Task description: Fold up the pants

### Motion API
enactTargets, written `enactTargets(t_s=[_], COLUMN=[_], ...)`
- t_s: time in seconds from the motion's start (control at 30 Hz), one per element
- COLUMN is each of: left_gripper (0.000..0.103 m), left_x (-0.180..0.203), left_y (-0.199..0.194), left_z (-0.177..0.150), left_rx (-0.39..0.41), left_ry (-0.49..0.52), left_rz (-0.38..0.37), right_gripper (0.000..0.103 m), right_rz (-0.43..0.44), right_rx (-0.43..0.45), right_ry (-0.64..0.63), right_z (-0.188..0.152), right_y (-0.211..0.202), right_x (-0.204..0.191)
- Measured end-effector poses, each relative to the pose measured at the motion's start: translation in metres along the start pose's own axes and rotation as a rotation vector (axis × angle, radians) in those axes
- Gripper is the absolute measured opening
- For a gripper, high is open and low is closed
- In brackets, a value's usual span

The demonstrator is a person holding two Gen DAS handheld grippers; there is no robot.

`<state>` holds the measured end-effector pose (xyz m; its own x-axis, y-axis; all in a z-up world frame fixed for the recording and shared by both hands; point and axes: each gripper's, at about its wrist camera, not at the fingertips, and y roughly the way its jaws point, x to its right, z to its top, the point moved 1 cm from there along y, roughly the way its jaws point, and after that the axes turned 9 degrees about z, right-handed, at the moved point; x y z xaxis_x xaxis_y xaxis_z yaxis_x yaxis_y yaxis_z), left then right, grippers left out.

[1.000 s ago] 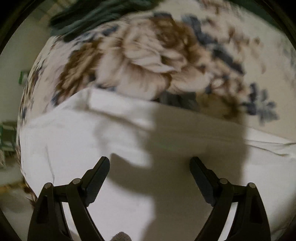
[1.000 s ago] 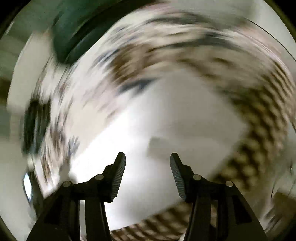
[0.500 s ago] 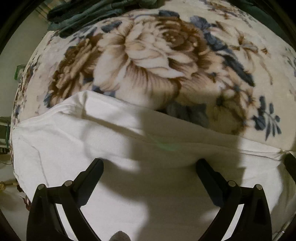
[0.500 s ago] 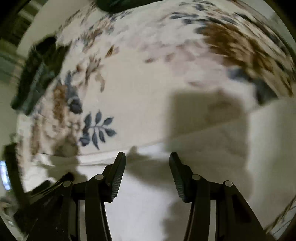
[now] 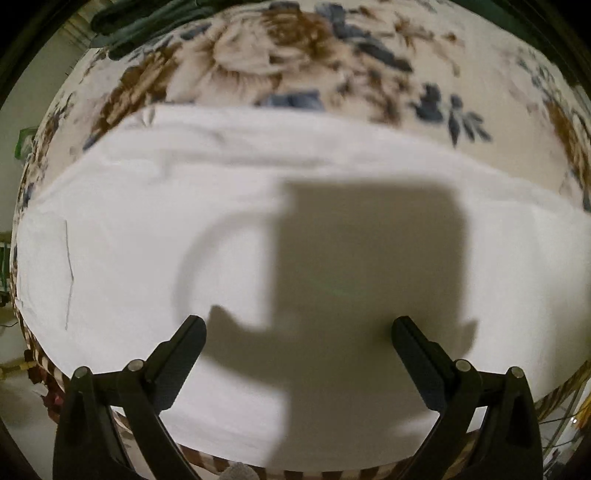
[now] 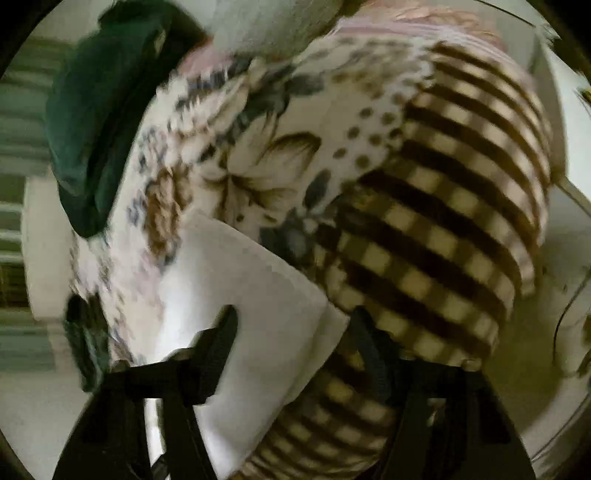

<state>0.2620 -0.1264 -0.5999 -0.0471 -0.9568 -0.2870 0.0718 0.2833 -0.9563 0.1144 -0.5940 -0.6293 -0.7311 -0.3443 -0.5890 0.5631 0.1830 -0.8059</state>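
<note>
The white pants (image 5: 155, 236) lie flat and folded on a floral blanket (image 5: 280, 59), filling the lower half of the left wrist view. My left gripper (image 5: 299, 332) hovers above them, open and empty, casting a dark shadow on the cloth. In the right wrist view, which is blurred, a corner of the white pants (image 6: 236, 280) lies on the blanket (image 6: 258, 166). My right gripper (image 6: 295, 328) is open and empty over that corner, near the bed's edge.
A dark green garment (image 6: 96, 129) lies at the far side of the blanket, also seen in the left wrist view (image 5: 140, 18). A brown-and-cream checked sheet (image 6: 436, 229) hangs over the bed's edge. Pale floor (image 6: 524, 369) lies beyond it.
My left gripper has pulled back and up, so more of the pants shows. My right gripper has swung fast to the pants' corner at the bed's edge and opened wider.
</note>
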Motion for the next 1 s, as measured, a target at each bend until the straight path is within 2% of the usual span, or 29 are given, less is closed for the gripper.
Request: enactTargets(t_s=[0.03, 0.13, 0.2, 0.3, 0.37, 0.4, 0.43, 0.5, 0.57, 0.73, 0.83, 0.87, 0.9, 0.93, 1.0], left_gripper=[0.103, 0.103, 0.103, 0.103, 0.103, 0.103, 0.103, 0.103, 0.103, 0.103, 0.103, 0.103, 0.103, 0.103, 0.103], left_x=[0.000, 0.002, 0.006, 0.010, 0.016, 0.020, 0.023, 0.028, 0.030, 0.020, 0.019, 0.020, 0.020, 0.018, 0.030], left_y=[0.001, -0.004, -0.012, -0.023, -0.025, -0.023, -0.022, -0.012, 0.002, 0.023, 0.025, 0.025, 0.026, 0.027, 0.018], left_z=[-0.001, -0.007, -0.009, -0.010, -0.007, -0.007, -0.004, -0.006, -0.008, -0.004, -0.006, -0.007, -0.008, -0.009, -0.011], left_rx=[0.002, -0.001, 0.005, 0.028, 0.032, 0.033, 0.034, 0.026, 0.017, 0.031, 0.067, 0.073, 0.075, 0.072, 0.066], left_ry=[0.005, 0.034, 0.065, 0.107, 0.131, 0.140, 0.143, 0.133, 0.115, 0.036, 0.028, 0.025, 0.028, 0.036, 0.046], left_rz=[0.007, 0.034, 0.055, 0.073, 0.076, 0.070, 0.068, 0.020, -0.016, -0.107, -0.106, -0.102, -0.101, -0.096, -0.088], right_gripper=[0.014, 0.010, 0.010, 0.011, 0.024, 0.041, 0.049, 0.057, 0.057, 0.057, 0.057, 0.056, 0.038, 0.010, 0.009], right_rz=[-0.029, -0.052, -0.056, -0.048, -0.026, 0.006, 0.073, 0.193, 0.251, 0.533, 0.565, 0.564, 0.537, 0.507, 0.448], right_rx=[-0.005, 0.026, 0.054, 0.038, -0.015, -0.024, -0.015, -0.020, -0.041, -0.005, 0.007, 0.014, 0.025, 0.022, 0.033], right_ry=[-0.009, -0.024, -0.020, 0.005, 0.061, 0.101, 0.132, 0.176, 0.175, 0.181, 0.187, 0.186, 0.171, 0.160, 0.133], right_z=[0.001, -0.001, -0.006, -0.010, -0.011, -0.013, -0.016, -0.024, -0.028, -0.025, -0.020, -0.020, -0.019, -0.019, -0.020], right_y=[0.003, 0.005, -0.004, -0.012, -0.004, -0.012, -0.015, -0.014, 0.001, 0.039, 0.062, 0.068, 0.072, 0.075, 0.074], right_x=[0.000, -0.005, -0.009, 0.000, 0.015, 0.028, 0.035, 0.049, 0.052, 0.047, 0.036, 0.032, 0.026, 0.022, 0.012])
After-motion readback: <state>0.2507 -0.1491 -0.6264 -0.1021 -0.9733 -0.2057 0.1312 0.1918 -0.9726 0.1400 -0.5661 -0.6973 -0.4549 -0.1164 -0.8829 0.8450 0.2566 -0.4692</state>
